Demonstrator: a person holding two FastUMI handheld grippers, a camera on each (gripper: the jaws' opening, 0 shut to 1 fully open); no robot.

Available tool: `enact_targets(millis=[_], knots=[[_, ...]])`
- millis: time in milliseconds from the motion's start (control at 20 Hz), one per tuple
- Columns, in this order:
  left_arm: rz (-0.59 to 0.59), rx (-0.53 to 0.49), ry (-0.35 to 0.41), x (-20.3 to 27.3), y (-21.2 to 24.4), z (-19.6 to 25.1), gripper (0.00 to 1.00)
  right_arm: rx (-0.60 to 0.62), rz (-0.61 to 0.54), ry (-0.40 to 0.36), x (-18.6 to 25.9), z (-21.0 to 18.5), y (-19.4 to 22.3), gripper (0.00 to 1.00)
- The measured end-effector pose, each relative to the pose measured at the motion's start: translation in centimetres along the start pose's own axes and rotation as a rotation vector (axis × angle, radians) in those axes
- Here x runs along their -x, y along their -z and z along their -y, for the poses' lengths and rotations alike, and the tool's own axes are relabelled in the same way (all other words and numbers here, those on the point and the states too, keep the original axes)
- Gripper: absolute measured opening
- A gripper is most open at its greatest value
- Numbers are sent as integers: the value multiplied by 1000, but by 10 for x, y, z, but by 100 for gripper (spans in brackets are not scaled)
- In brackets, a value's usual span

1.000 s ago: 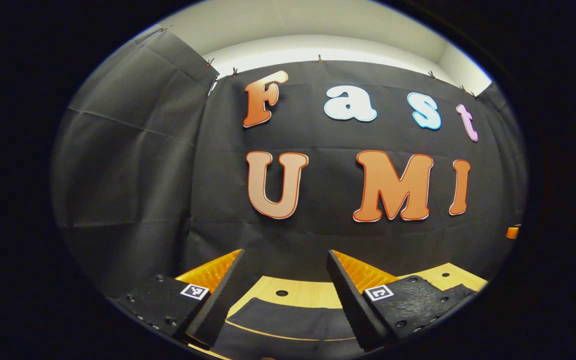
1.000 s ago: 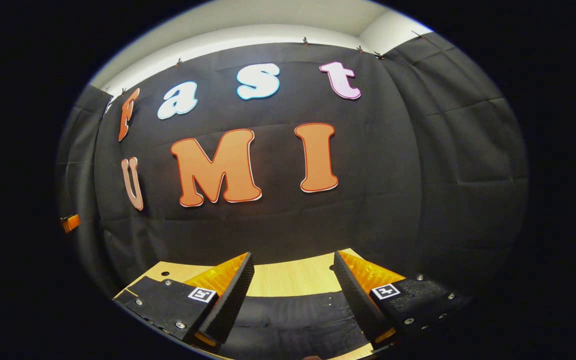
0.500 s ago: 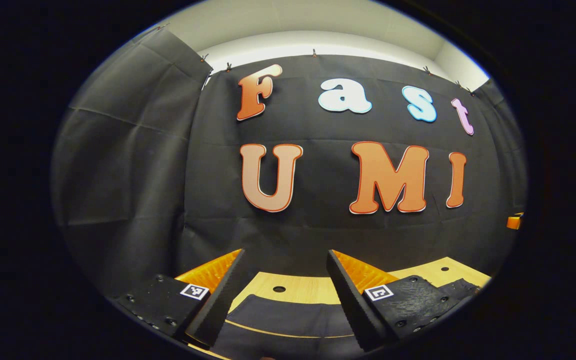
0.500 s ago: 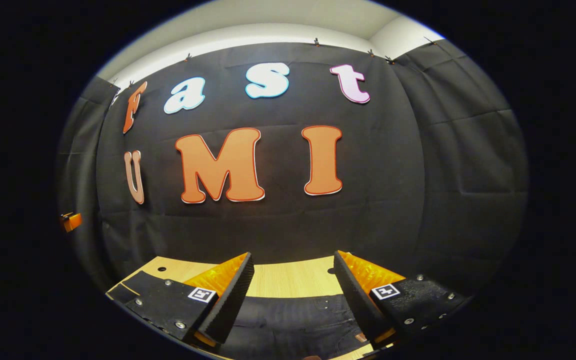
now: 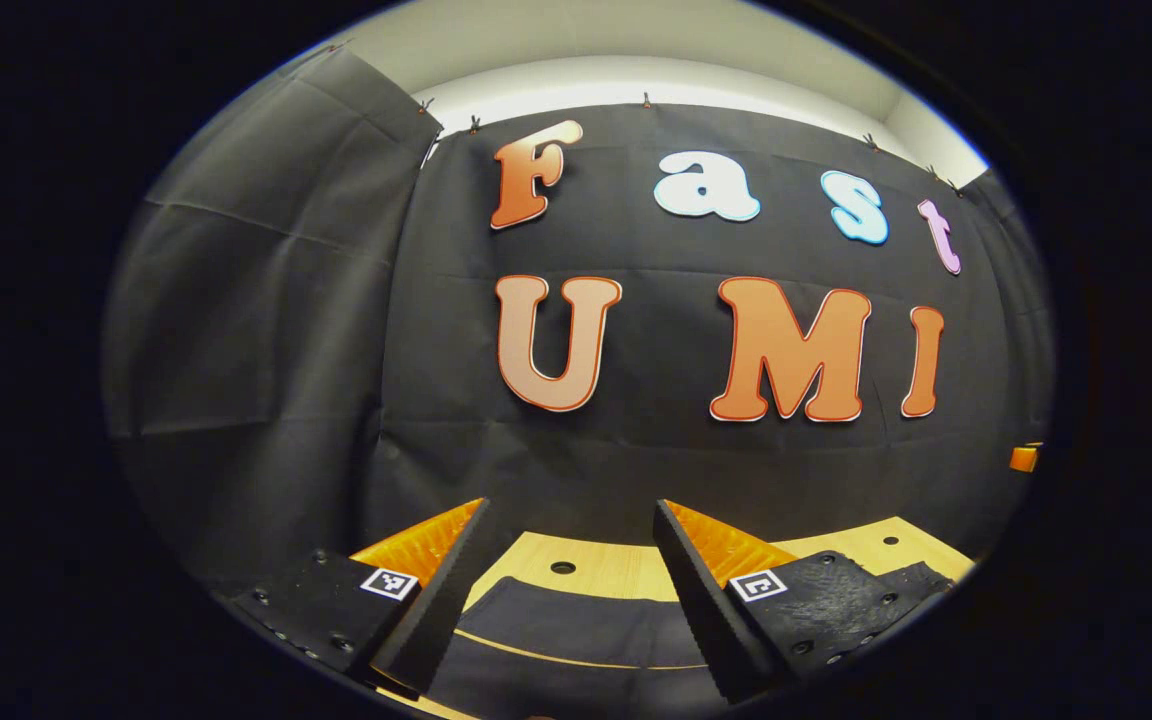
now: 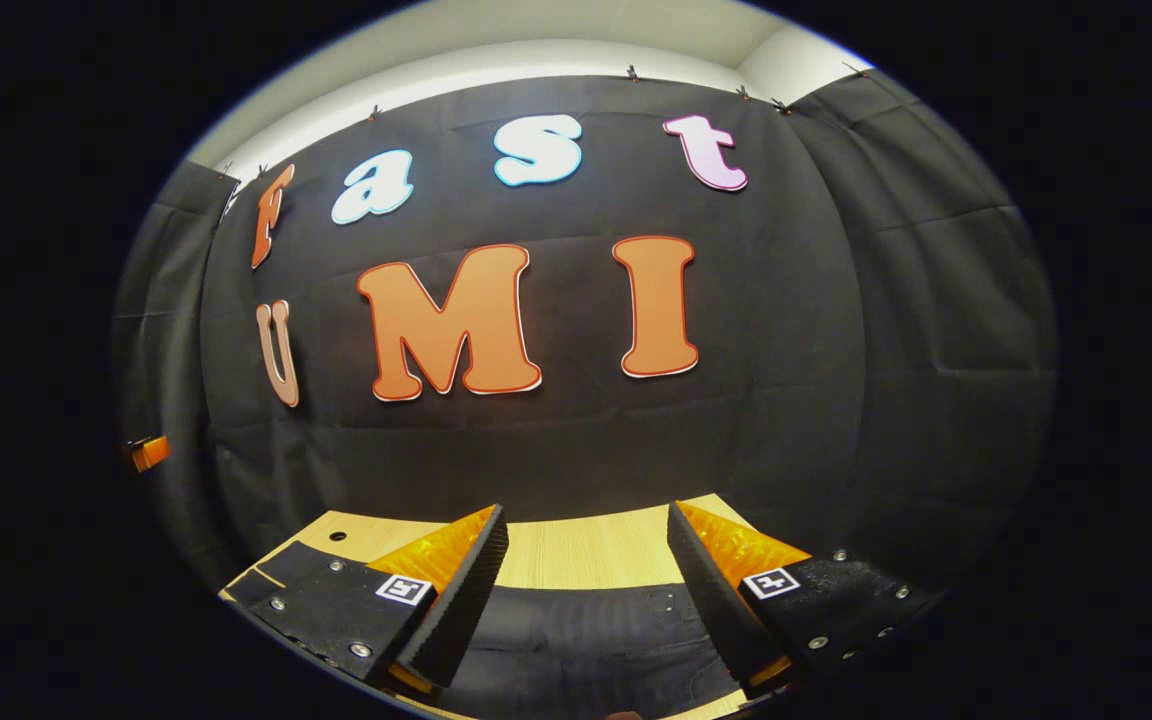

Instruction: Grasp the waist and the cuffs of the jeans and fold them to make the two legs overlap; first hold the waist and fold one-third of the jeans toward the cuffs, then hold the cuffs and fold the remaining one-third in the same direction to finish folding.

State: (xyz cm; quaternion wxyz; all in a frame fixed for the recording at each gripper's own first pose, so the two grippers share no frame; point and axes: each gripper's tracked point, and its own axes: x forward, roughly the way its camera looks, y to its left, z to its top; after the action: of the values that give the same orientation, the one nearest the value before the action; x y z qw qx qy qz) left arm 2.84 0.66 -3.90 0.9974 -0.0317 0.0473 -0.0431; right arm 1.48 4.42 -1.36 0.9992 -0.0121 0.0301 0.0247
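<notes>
Dark jeans (image 5: 576, 630) lie flat on a light wooden table (image 5: 616, 570), their far edge just past my left gripper (image 5: 571, 520), which is open above them with nothing between its fingers. In the right gripper view the jeans (image 6: 586, 640) show seams and a pocket, likely the waist end, below my right gripper (image 6: 586, 520), which is also open and holds nothing. Both grippers hover over the near part of the cloth, apart from it.
The wooden table (image 6: 576, 550) has small round holes and ends at the black cloth wall close behind. A small orange object (image 5: 1024, 458) shows at the far right of the left gripper view and an orange object (image 6: 148, 452) at the far left of the right gripper view.
Both views shifted slightly, dipping and then rising a little. The jeans have not moved and both grippers stayed open.
</notes>
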Motion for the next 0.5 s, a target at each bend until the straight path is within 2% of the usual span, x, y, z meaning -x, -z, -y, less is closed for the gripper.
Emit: enact_targets(millis=[50,100,150,250,300,400,500], knots=[[-16,17,-4,1,5,-3,97,-5,-5,-3,-1,-1,3,100],[-33,42,-13,2,11,-6,97,-17,-17,-10,-2,-2,6,97],[-55,69,-22,4,20,-10,95,-36,-29,-16,-3,-3,11,98],[-123,138,-26,6,46,-12,98,-78,-52,-23,-6,-4,19,100],[-157,178,-31,9,58,-15,98,-101,-63,-30,-7,-6,23,98],[-228,280,-46,17,89,-18,97,-134,-83,-42,-8,-8,29,97],[-309,442,-53,24,129,-26,98,-145,-105,-43,-11,-9,37,97]])
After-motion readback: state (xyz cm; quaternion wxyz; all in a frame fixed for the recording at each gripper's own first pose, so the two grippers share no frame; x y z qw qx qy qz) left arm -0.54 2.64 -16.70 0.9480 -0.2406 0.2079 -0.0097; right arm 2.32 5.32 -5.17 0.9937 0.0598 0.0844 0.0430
